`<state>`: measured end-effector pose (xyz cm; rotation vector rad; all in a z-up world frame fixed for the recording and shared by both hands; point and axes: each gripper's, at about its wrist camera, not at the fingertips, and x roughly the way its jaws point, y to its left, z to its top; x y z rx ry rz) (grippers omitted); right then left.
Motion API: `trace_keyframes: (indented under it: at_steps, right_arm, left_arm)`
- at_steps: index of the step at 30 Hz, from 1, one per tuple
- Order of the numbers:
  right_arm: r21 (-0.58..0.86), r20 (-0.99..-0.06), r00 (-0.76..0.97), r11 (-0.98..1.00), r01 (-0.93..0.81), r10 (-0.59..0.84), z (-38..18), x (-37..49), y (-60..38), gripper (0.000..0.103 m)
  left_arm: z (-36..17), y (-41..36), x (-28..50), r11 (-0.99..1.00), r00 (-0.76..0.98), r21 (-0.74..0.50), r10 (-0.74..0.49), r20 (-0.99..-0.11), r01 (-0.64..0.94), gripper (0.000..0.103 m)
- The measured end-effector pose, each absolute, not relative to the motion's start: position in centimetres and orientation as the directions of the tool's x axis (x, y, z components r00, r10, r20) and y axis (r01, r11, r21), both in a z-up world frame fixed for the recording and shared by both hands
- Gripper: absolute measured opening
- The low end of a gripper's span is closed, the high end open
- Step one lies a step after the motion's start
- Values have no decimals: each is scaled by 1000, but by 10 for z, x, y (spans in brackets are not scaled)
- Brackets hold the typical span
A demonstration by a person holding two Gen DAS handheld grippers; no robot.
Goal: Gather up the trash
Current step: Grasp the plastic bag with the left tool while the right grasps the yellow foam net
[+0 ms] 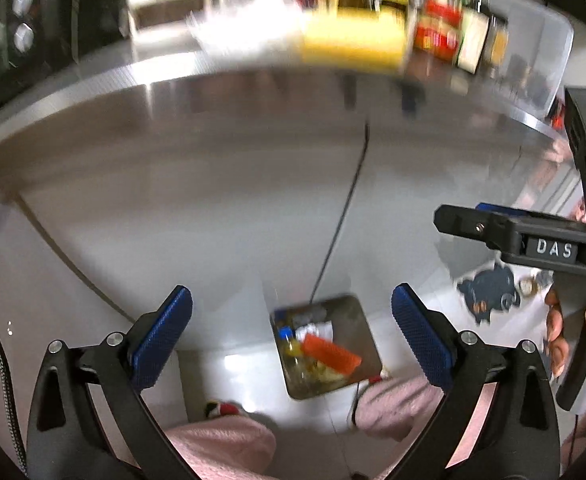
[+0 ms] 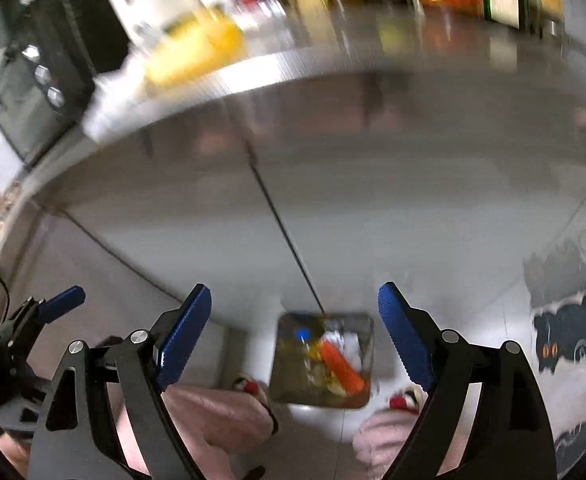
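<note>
Trash sits in square metal floor bin (image 1: 363, 334); left gripper (image 1: 292, 334) and right gripper (image 2: 295, 336) both wide, empty. Next, I'd guess: back to counter (image 1: 253, 80) for more.

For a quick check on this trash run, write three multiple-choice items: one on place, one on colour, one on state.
1. Where is the trash bin?
A. on the counter
B. on the floor below the counter
C. on the mat

2. What colour is the long wrapper in the bin?
A. orange
B. green
C. black

3. How is the left gripper?
A. shut on a bottle
B. open, holding nothing
C. shut, holding nothing

Answers: 1 B, it sits on the floor by the slippered feet; 2 A, it shows orange in both views; 3 B, its blue pads stand wide apart.
</note>
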<state>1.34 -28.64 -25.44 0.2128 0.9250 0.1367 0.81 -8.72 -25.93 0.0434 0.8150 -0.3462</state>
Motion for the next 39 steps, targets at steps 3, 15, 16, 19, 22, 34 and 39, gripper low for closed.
trace_keyframes:
  at_steps: [3,15,16,19,22,34,39]
  right_arm:
    - [224,-730,650,973,-63,210,-220,11,-283,86]
    - [213,-640,735,970,-114,227,-155,60,-286,86]
    - [218,-632,737,968,-127,239,-154,66,-287,86]
    - [211,-621,744,967,-143,245,-153,85,-285,81]
    - [215,-625,736,963,-160,261,-156,105,-283,79]
    - [222,-685,649,943,-248,331,-183,148,-258,42]
    - [210,-685,649,943,-258,331,-179,145,-256,23]
  left_arm:
    - [-230,-75,5,953,678,-100,-276,-681,287,95]
    - [-160,-63,49,965,774,-100,-254,-579,242,95]
    - [-157,-65,55,965,777,-100,-255,-576,243,95]
    - [-153,-74,75,962,777,-99,-264,-572,254,95]
    - [-154,-85,96,960,769,-91,-266,-581,264,94]
    - [-180,-96,150,956,715,-61,-255,-650,286,59]
    - [-182,-95,157,956,711,-51,-250,-658,289,21]
